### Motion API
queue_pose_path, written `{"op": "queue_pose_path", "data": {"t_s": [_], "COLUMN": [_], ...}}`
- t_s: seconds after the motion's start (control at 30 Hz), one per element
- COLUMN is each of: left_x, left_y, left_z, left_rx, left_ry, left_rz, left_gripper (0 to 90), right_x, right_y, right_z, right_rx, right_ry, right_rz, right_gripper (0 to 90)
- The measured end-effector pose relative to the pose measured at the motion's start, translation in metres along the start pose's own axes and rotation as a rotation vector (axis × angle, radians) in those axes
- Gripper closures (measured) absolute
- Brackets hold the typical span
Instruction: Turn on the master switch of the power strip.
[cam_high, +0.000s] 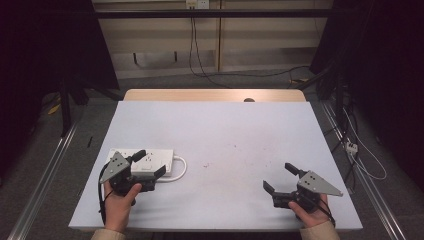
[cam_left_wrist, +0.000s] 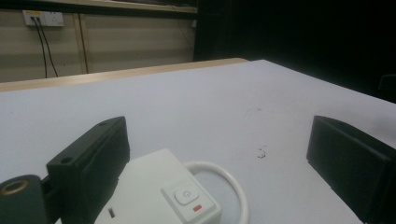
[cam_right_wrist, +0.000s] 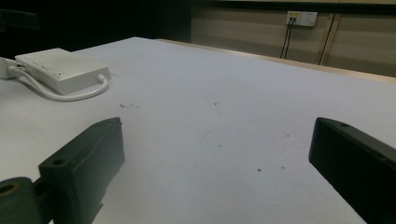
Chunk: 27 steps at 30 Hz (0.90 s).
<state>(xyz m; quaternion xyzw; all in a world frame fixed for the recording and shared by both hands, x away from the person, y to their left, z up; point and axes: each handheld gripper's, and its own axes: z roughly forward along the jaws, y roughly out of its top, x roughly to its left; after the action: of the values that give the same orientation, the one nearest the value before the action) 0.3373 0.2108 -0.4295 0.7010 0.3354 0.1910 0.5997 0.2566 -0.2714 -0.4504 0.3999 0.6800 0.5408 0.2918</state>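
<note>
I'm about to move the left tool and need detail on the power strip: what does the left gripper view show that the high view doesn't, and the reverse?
Left gripper view alone: the power strip's switch button with a small red mark beneath it.

High view alone: both hands, the right tool open over bare table, floor cables.

Both: white power strip, its looped white cord, left tool open at the strip, white table.

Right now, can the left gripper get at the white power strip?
Probably yes. The left gripper is open and sits right over the near end of the power strip, whose switch end lies between its jaws in the left gripper view, with nothing in the way.
</note>
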Motion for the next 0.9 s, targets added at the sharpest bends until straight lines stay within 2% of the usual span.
{"op": "queue_pose_path", "data": {"t_s": [0.43, 0.53, 0.9], "left_x": [0.0026, 0.0028, 0.0056], "left_y": [-0.0004, -0.0006, 0.0006], "left_z": [0.0068, 0.0076, 0.0102], "left_rx": [0.035, 0.047, 0.063], "left_ry": [0.009, 0.006, 0.023], "left_rz": [-0.005, -0.018, -0.012], "left_gripper": [15.2, 20.2, 34.2], "right_x": [0.0008, 0.0009, 0.0009], "right_y": [0.0003, 0.0002, 0.0004], "right_z": [0.0003, 0.0004, 0.0003], "right_rx": [-0.001, 0.0, -0.002], "right_ry": [0.001, 0.003, 0.002], "right_rz": [-0.005, -0.005, -0.006], "right_gripper": [3.1, 3.1, 3.2]}}
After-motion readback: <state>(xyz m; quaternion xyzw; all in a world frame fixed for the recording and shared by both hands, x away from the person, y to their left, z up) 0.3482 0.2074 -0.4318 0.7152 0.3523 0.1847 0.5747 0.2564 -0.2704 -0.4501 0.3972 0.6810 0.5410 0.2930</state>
